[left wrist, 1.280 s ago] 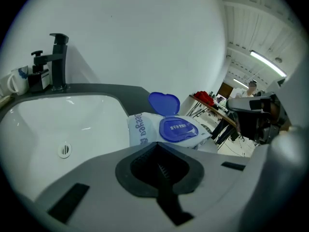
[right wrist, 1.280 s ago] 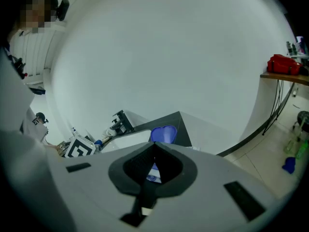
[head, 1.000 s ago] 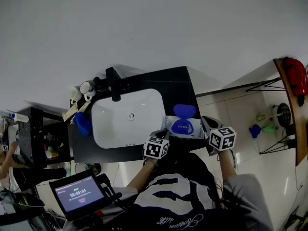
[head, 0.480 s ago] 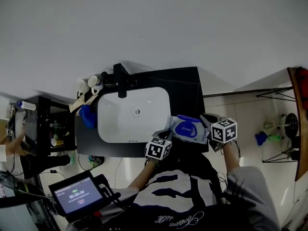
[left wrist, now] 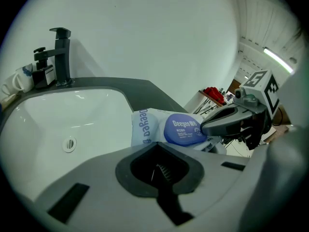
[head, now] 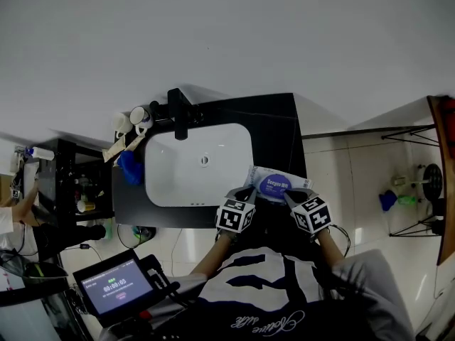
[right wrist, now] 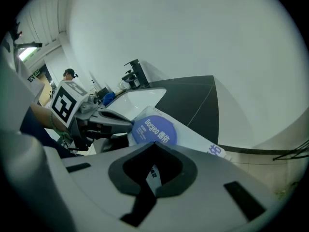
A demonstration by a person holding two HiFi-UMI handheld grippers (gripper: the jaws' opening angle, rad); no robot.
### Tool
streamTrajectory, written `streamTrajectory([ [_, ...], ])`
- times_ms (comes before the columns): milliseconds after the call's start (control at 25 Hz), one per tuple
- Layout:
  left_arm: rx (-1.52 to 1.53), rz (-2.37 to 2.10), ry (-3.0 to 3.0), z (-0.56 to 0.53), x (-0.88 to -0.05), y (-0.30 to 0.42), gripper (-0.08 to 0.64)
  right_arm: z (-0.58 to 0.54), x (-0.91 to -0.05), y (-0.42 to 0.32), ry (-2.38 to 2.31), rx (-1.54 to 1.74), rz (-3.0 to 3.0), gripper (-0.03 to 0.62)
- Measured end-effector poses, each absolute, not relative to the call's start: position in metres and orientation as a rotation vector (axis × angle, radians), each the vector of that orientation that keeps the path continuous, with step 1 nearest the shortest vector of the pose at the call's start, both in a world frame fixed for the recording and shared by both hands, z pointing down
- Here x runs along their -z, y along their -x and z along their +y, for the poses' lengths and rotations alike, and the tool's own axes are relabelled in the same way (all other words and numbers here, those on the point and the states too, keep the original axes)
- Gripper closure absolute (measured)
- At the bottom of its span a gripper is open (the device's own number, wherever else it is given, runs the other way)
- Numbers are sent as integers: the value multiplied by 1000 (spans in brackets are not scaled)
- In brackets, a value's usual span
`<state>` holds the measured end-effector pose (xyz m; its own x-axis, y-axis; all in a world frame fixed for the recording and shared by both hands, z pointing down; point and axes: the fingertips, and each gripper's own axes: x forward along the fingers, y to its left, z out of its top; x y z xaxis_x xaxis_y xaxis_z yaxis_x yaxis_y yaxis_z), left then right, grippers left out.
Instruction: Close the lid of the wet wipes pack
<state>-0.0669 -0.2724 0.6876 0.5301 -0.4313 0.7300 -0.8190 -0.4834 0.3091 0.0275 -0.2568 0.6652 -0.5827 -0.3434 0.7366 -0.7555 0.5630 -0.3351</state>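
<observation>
The wet wipes pack [head: 276, 184] lies on the black counter [head: 279, 130] at the front right of the basin, and its round blue lid [head: 274, 185] sits flat and shut on it. Left of the pack, my left gripper [head: 245, 193] is shut, its tips at the pack's near-left edge. My right gripper [head: 290, 195] is shut too, and its tips rest on the lid's right rim [left wrist: 205, 128]. The left gripper view has the pack [left wrist: 145, 127] just past my own jaws. The right gripper view has the lid [right wrist: 154, 131] with the left gripper [right wrist: 108, 118] beside it.
A white basin [head: 195, 165] fills the counter's middle, with a black faucet [head: 178, 116] behind it. Cups [head: 135, 118] and a blue object [head: 129, 169] sit at its left. A dark shelf [head: 67, 190] stands further left, a timer tablet [head: 114, 284] below, a rack [head: 409, 190] at right.
The blue lid stood upright a second ago and now lies flat on the pack. My right gripper has moved left, in over the lid. The left gripper has hardly moved.
</observation>
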Motion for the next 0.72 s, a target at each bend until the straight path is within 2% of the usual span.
streamTrajectory([
  [400, -687, -992, -2110, -270, -684, 71, 560, -260, -674, -25, -913, -767, -2034, 597],
  [720, -524, -1009, -2236, -283, -652, 81, 560, -271, -688, -32, -1147, -991, -2118, 597],
])
